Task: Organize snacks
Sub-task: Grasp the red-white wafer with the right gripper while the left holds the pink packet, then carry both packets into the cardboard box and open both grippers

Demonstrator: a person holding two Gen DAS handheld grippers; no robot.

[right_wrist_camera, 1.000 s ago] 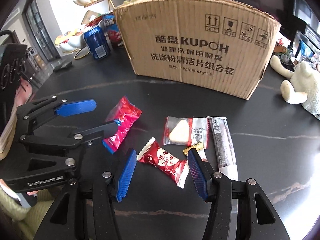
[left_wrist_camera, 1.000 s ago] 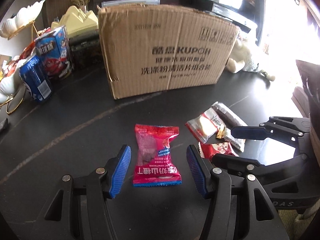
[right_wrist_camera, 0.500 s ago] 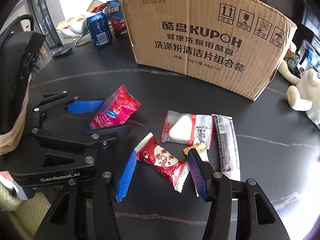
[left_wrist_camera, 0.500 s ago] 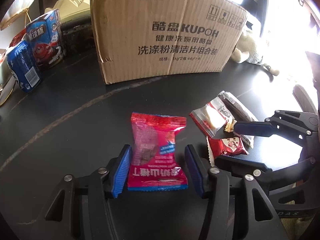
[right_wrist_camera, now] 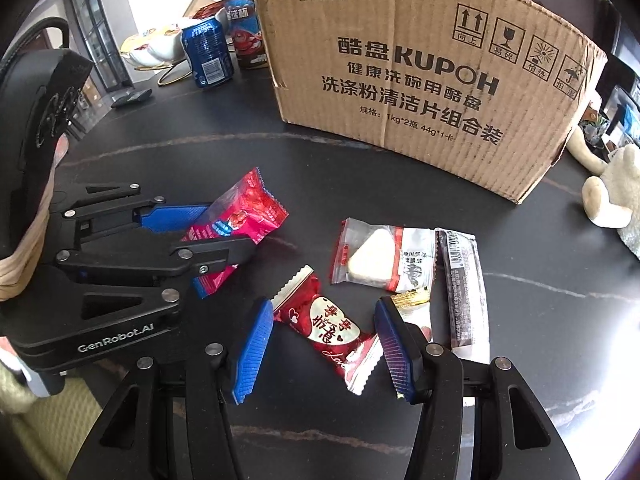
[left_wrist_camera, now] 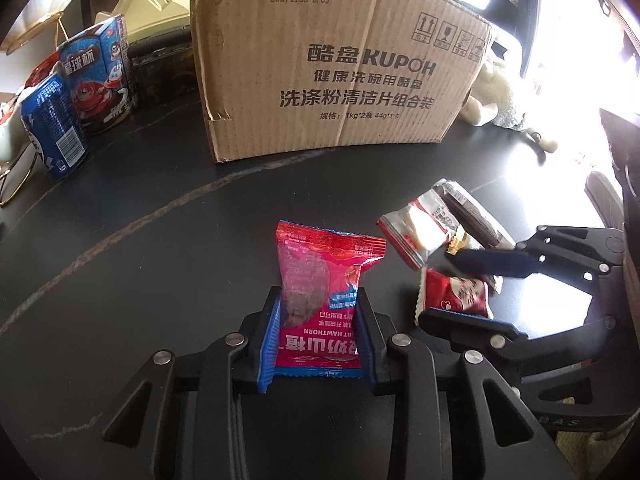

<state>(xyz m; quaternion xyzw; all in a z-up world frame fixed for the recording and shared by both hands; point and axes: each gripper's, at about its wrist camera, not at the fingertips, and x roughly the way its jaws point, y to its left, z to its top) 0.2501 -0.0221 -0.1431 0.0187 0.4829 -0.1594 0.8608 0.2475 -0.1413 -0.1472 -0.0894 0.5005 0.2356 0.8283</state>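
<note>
The hawthorn packet [left_wrist_camera: 320, 304] lies lengthwise between the closing left hand-held gripper [left_wrist_camera: 318, 334] pads; the heart candy [right_wrist_camera: 332, 332] lies crosswise between the right hand-held gripper [right_wrist_camera: 326, 346], closing, not yet touching

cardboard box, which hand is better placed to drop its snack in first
Left, probably. The left gripper is closing with its pads already against the pink packet; the right gripper, also closing, only straddles the red candy, which lies flat. The cardboard box faces both.

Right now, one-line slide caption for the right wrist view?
Right tool closing around the dark red heart-print candy wrapper on the black table, brown cardboard box behind.
</note>
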